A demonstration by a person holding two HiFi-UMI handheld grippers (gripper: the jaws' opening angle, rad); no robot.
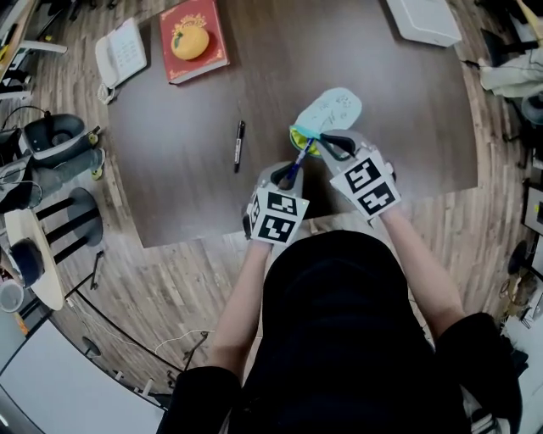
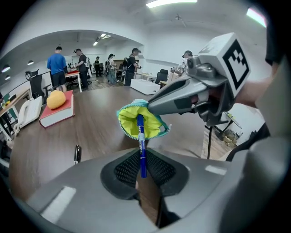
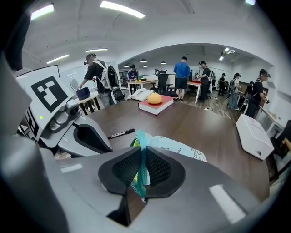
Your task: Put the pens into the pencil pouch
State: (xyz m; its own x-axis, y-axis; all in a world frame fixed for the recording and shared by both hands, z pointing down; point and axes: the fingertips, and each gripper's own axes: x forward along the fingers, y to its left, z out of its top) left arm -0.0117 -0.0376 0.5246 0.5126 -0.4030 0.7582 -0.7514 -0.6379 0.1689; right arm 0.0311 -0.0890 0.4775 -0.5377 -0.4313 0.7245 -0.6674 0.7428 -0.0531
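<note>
A light-blue pencil pouch (image 1: pixel 333 108) lies on the brown table (image 1: pixel 280 68), its yellow-lined mouth (image 2: pixel 137 122) facing me. My right gripper (image 1: pixel 333 146) is shut on the pouch's teal zipper edge (image 3: pixel 142 154) and holds the mouth up. My left gripper (image 1: pixel 291 178) is shut on a blue pen (image 2: pixel 141 144), whose tip reaches into the open mouth. A black pen (image 1: pixel 239 144) lies on the table to the left, also visible in the left gripper view (image 2: pixel 77 154) and the right gripper view (image 3: pixel 121 133).
A red book with an orange on it (image 1: pixel 192 38) and a white desk phone (image 1: pixel 120 55) sit at the table's far left. A white box (image 1: pixel 424 19) is at the far right. Chairs (image 1: pixel 55 140) stand left of the table. People stand in the background.
</note>
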